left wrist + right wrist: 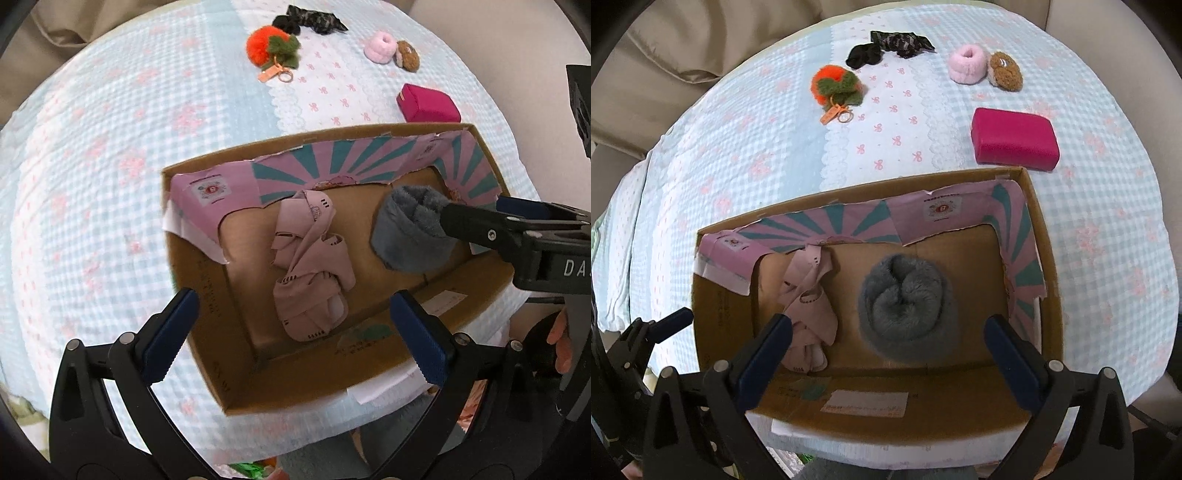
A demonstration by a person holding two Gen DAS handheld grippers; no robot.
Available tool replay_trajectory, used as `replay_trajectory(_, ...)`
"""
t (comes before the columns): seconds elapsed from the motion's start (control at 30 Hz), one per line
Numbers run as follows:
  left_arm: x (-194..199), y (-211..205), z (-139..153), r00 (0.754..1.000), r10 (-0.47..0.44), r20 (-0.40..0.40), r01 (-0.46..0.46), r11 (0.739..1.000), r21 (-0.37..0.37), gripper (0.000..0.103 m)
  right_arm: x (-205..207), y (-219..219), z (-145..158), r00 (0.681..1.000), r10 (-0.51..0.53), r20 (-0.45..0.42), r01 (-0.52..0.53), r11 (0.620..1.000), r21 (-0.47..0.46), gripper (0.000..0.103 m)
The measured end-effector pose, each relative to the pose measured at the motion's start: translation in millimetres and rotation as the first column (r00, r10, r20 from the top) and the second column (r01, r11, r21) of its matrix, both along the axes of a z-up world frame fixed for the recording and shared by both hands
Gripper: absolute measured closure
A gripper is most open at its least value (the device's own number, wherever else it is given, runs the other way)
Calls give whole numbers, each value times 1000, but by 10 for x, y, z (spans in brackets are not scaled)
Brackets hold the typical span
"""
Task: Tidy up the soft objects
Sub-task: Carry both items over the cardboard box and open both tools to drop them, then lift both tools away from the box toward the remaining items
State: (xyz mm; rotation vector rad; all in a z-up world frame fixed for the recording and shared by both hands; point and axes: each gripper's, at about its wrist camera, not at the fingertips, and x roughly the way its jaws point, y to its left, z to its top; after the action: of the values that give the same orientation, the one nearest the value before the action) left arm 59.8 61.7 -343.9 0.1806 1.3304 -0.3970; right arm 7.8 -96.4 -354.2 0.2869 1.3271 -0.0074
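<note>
Right gripper (888,345) above open cardboard box (1043,236), fingers (1010,352) spread wide, nothing between the pads. Box sits on a blue-check quilt (738,155). Inside: rolled grey fleece item (908,306) near centre, pink fabric bundle (809,317) to its left, the two apart. Pink-and-teal paper lining (849,221) along back and side walls. Outside, beyond the box: magenta pouch (1014,138), pink fluffy scrunchie (967,62) touching brown plush piece (1006,72), orange-green pompom keychain (836,85), dark fabric pieces (886,46). Left gripper (653,332) at lower left edge.
</note>
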Motion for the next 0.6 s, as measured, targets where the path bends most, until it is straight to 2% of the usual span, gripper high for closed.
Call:
replay_trajectory(0.13,-65,29,142,1000,19,16,-19,1000,0,0,-36,66,190,999,21,24,-20,1000,-23,0)
replay_trajectory(0.3,-156,118,408,998,56,42,-55,998,-13,0,-136,148,566,995,47,83,-41,997,-69,0)
replay_trajectory(0.6,-345,283,1190,981,142,134,-133,989,-68,0,-452,164,1471,973,50,225,-12,986,-166,0)
